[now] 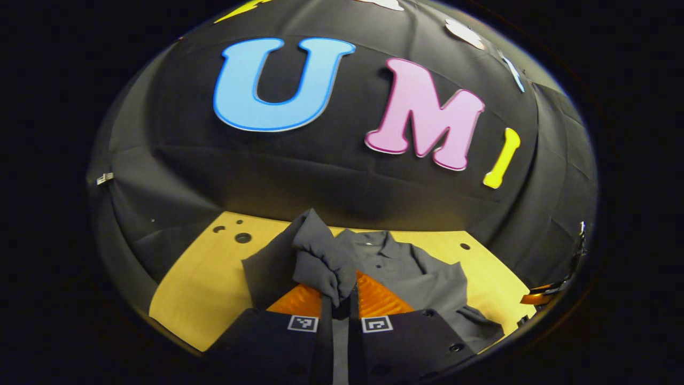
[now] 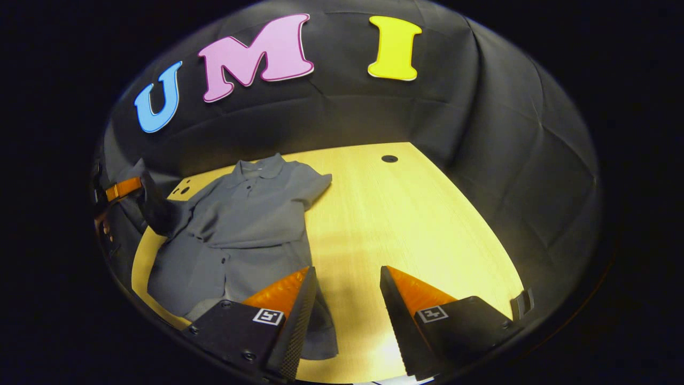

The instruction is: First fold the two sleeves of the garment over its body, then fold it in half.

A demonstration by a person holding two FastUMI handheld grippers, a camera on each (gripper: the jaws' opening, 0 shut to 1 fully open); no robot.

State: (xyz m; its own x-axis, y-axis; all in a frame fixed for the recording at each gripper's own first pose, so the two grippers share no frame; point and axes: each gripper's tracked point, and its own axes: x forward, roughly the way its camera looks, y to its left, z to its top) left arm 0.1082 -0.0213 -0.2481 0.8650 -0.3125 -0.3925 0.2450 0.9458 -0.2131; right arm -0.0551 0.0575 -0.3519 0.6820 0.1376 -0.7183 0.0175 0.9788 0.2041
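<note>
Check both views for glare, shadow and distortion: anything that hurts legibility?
Left gripper view: the raised sleeve, pinched in the left claw, sits close and hides part of the shirt. Right gripper view: bright glare on the table between the open right claw fingers; fisheye bends table edges in both.

In the right gripper view, the grey short-sleeved collared shirt (image 2: pixel 240 224) has its hem hidden behind the right gripper's near finger (image 2: pixel 283 315); the pale wooden worktop (image 2: pixel 406 214) is cut off below.
</note>
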